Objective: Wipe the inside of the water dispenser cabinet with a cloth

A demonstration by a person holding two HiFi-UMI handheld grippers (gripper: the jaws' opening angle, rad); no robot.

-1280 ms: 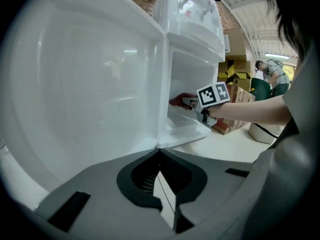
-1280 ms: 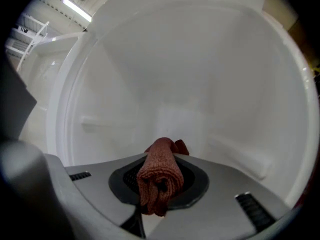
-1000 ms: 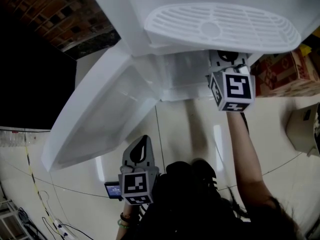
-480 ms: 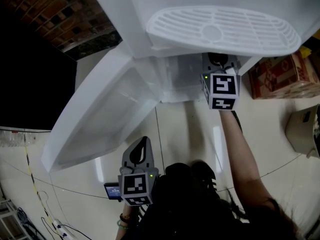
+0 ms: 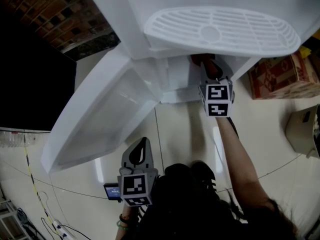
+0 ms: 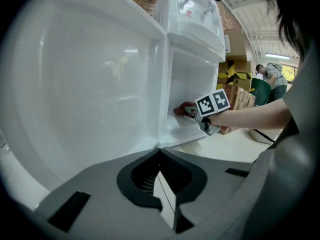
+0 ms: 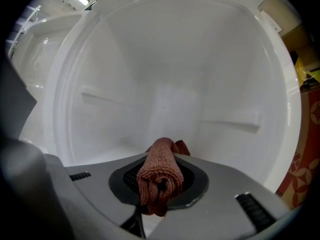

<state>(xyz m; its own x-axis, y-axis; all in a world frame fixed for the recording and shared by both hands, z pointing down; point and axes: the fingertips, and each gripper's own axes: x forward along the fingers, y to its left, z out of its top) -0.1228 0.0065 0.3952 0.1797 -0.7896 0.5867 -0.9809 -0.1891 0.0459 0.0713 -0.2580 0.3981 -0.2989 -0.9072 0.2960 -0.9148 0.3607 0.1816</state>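
Your right arm [image 5: 241, 154] reaches far into cabinet [image 7: 175, 79], right claw [image 7: 157, 196] clamping rolled cloth [image 7: 160, 171]; left claw [image 6: 162, 196] closed, empty, near your body

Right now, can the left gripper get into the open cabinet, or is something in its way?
Probably yes. The door stands swung open, and nothing lies between the left gripper and the cabinet opening. The right gripper, shut on the cloth, occupies part of it, so room may be tight.

Red-patterned cardboard box [image 5: 280, 76] on pale floor [image 5: 175, 134]; brick wall [image 5: 55, 19] upper left.
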